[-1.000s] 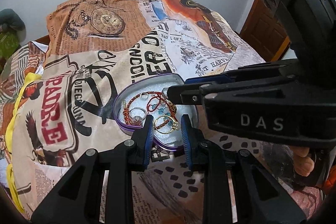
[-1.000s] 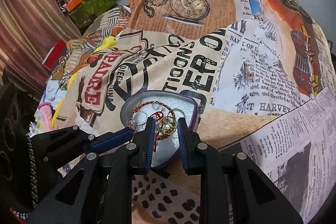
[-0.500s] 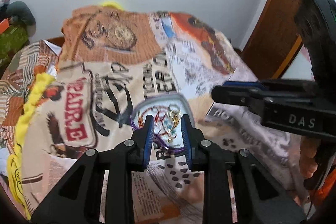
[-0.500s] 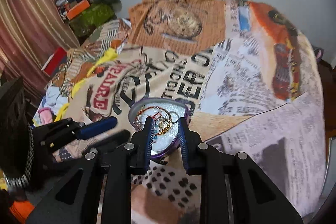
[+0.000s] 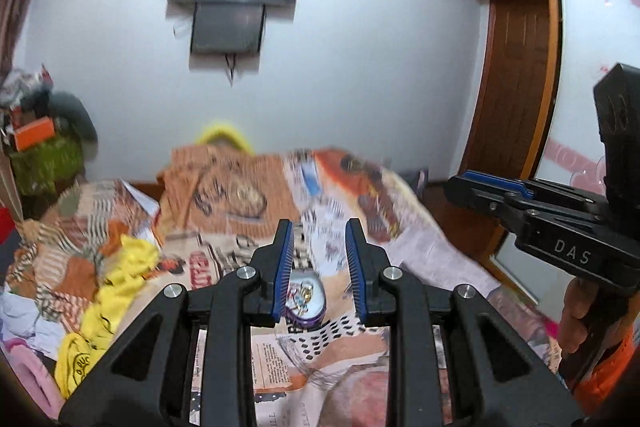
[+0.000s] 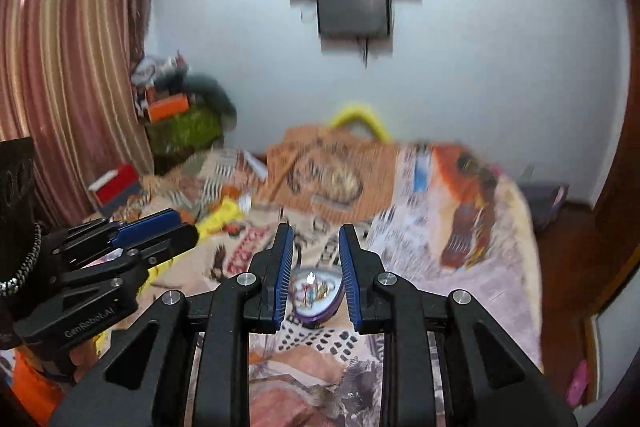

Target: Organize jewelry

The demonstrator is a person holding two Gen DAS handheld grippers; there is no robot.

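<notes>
We see the small purple-rimmed metal tin [image 5: 306, 301] lying on the newspaper-print bedspread [image 5: 404, 251], far below both tongs and partly hidden behind their blue pads. The tangle of jewellery [image 6: 314, 291] inside it is too blurred to sort into pieces. Our left gripper [image 5: 319, 265] and right gripper [image 6: 315, 265] both hang parted, holding nothing, well apart from the tin.

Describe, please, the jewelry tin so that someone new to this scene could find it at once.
Start at the bed covered with a newspaper-print bedspread. Near its close edge, just beyond the dotted patch, lies a small purple-rimmed tin, seen between the fingers of the open right claw. It alone is shiny, with a silvery inside holding tangled rings and beads.
</notes>
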